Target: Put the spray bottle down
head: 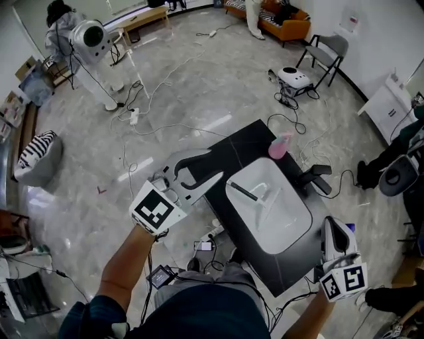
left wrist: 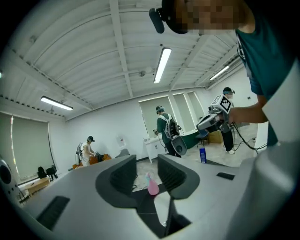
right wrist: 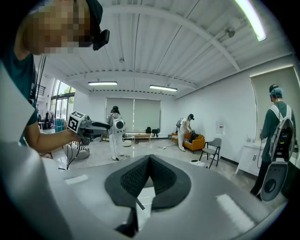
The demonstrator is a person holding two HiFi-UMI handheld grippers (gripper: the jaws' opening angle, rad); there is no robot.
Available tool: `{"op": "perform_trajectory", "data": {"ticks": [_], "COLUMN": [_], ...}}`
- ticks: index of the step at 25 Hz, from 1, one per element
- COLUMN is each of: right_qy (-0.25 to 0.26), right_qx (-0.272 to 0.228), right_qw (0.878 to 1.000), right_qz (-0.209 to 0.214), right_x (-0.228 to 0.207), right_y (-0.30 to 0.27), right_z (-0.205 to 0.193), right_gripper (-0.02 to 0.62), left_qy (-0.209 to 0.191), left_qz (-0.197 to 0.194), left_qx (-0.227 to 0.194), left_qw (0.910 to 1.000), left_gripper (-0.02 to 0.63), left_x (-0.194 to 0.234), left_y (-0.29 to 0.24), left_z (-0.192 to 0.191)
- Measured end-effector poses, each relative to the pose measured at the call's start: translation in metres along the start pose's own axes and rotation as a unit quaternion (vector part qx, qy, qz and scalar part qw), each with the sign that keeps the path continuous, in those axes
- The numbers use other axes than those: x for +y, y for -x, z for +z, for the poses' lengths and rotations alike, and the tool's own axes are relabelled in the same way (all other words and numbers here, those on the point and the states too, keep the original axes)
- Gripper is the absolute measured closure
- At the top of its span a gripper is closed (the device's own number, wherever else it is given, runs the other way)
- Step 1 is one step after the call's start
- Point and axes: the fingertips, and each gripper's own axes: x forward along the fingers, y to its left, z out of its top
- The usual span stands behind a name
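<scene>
A glossy grey marble-look floor (head: 218, 73) spreads across the room, with thin white cables (head: 159, 83) trailing over it. A black counter (head: 242, 142) with a white oval basin (head: 285, 218) sunk in it stands near the middle. At the far side sit an orange sofa (head: 286, 25) and a light wooden bench (head: 142, 18). A grey folding chair (head: 326, 51) stands by the white wall (head: 384, 30), with a white cabinet (head: 386, 106) further along. A zebra-striped pouf (head: 36, 157) rests at the left. Overhead, a white ribbed ceiling (left wrist: 84, 61) carries long tube lights (left wrist: 162, 64). Tall windows with pale blinds (right wrist: 133, 115) fill the end wall.
</scene>
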Motion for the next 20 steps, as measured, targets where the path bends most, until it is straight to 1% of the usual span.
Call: {"op": "perform_trajectory", "data": {"ticks": [2,3,6,10,12,20], "right_qy": [0.004,0.008,0.019,0.03,0.037,0.054], "right_qx": [-0.003,-0.005,-0.006,-0.009,-0.01,0.001], "right_qw": [1.0,1.0,1.0,0.999,0.999,0.998], "right_qz": [0.009,0.014,0.022,0.023,0.025,0.033], "right_x": [0.028,0.039,0.066,0.095,0.108,0.155], "right_y": [-0.001,0.0,0.007,0.016,0.019,0.028], "right_z": [0.01,0.015,0.03,0.043,0.048,0.058], "right_gripper": [0.588,0.588,0.588,0.588,0.588,0.588], "left_qy": [0.012,0.016,0.02,0.06,0.07,0.089], "left_qz": [0.0,0.002,0.024,0.068,0.084,0.103], "left_qx": [0.0,0.004,0.015,0.01,0.005,-0.002], "left_qw": [0.9999,0.9999,0.9994,0.9959,0.9939,0.9906], "left_gripper": [0.576,0.6,0.6,0.6,0.6,0.6], "left_x": [0.0,-0.002,-0.006,-0.002,0.0,0.002], "left_y": [0.048,0.07,0.126,0.184,0.205,0.258], "left_z": [-0.003,-0.004,-0.006,-0.007,-0.008,-0.02]}}
